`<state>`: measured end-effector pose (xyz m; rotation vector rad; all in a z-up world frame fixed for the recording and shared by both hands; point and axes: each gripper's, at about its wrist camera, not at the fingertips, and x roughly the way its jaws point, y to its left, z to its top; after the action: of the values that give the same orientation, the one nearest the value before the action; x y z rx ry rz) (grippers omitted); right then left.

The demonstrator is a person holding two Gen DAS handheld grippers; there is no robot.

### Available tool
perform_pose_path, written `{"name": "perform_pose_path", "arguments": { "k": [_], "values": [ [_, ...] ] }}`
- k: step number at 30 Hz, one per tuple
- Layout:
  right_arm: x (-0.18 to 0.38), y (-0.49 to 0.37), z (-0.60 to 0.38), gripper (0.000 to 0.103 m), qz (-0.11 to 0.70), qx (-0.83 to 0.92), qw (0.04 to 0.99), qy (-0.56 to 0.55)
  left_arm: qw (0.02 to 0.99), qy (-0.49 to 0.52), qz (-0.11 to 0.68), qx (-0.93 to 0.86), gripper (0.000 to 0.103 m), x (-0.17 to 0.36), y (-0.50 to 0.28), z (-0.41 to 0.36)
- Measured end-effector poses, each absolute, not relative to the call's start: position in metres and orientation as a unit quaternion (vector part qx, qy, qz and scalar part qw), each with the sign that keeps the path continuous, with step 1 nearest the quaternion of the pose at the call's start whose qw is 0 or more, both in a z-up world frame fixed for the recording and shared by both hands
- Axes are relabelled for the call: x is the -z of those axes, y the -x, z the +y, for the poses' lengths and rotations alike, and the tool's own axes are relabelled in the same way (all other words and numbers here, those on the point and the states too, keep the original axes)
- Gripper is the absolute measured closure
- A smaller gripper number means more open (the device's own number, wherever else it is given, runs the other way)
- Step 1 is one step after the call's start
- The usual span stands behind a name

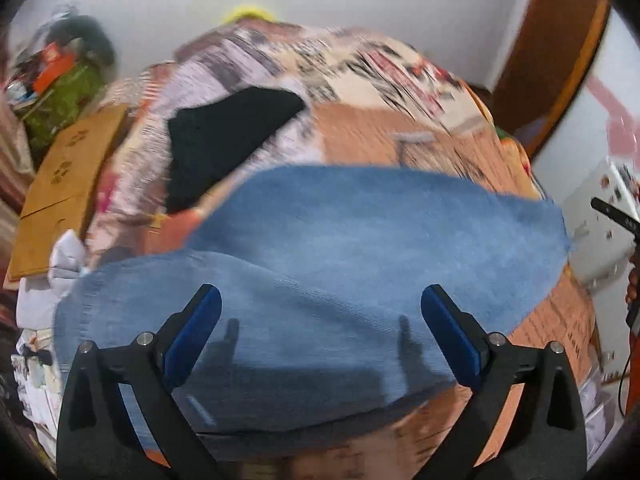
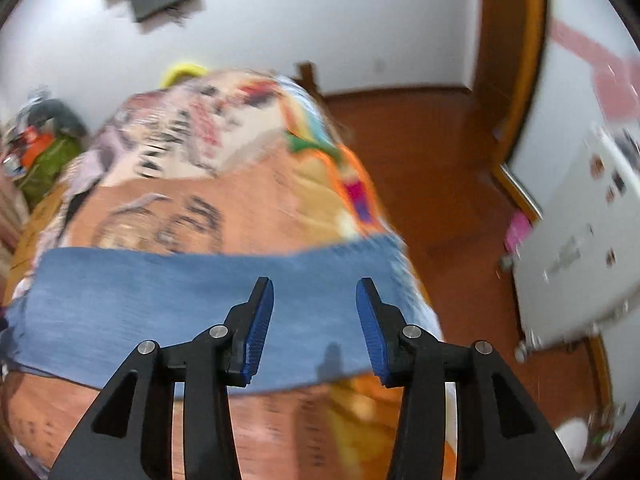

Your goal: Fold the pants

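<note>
Two blue-padded fingers of the left gripper [image 1: 320, 308] stand spread wide in the left wrist view, with nothing between them — released, above the blue pants [image 1: 340, 248]. The pants lie flat across the near part of a bed under a patterned bedspread [image 1: 400, 80]. A black garment [image 1: 224, 136] lies farther back on the bedspread, apart from the pants, and a cardboard box [image 1: 64, 184] sits off the bed's left side.

In the right wrist view the right gripper [image 2: 315, 296] has its jaws partly apart, gripping nothing, over the pants [image 2: 160, 300] near the bed's right edge. Wooden floor [image 2: 440, 160] and a white cabinet [image 2: 580, 240] lie to the right.
</note>
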<state>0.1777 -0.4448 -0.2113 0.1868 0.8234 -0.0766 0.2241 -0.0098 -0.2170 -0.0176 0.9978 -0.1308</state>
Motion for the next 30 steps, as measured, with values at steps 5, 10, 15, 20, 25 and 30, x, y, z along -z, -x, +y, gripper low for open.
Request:
{"name": "perform_pose_path", "arguments": {
  "k": [5, 10, 15, 20, 25, 30],
  "values": [
    [0.176, -0.195, -0.382, 0.056, 0.36, -0.031, 0.93, -0.062, 0.894, 0.029, 0.446, 0.009, 0.002, 0.191, -0.222, 0.057],
    [0.161, -0.218, -0.309, 0.056, 0.343, -0.112, 0.932, -0.015, 0.904, 0.026, 0.424, -0.042, 0.002, 0.179, -0.215, 0.125],
    [0.166, -0.243, -0.239, 0.056, 0.359, -0.169, 0.918, 0.03, 0.897, 0.058, 0.433, -0.075, 0.002, 0.192, -0.207, 0.192],
    [0.174, -0.27, -0.178, 0.056, 0.375, -0.224, 0.898, 0.048, 0.882, 0.098, 0.452, -0.09, 0.002, 0.221, -0.201, 0.246],
    [0.19, -0.294, -0.12, 0.056, 0.401, -0.269, 0.873, 0.065, 0.871, 0.117, 0.47, -0.087, 0.005, 0.253, -0.198, 0.275],
    [0.215, -0.318, -0.077, 0.056, 0.439, -0.304, 0.841, 0.083, 0.846, 0.164, 0.503, -0.065, 0.033, 0.292, -0.204, 0.294]
  ]
}}
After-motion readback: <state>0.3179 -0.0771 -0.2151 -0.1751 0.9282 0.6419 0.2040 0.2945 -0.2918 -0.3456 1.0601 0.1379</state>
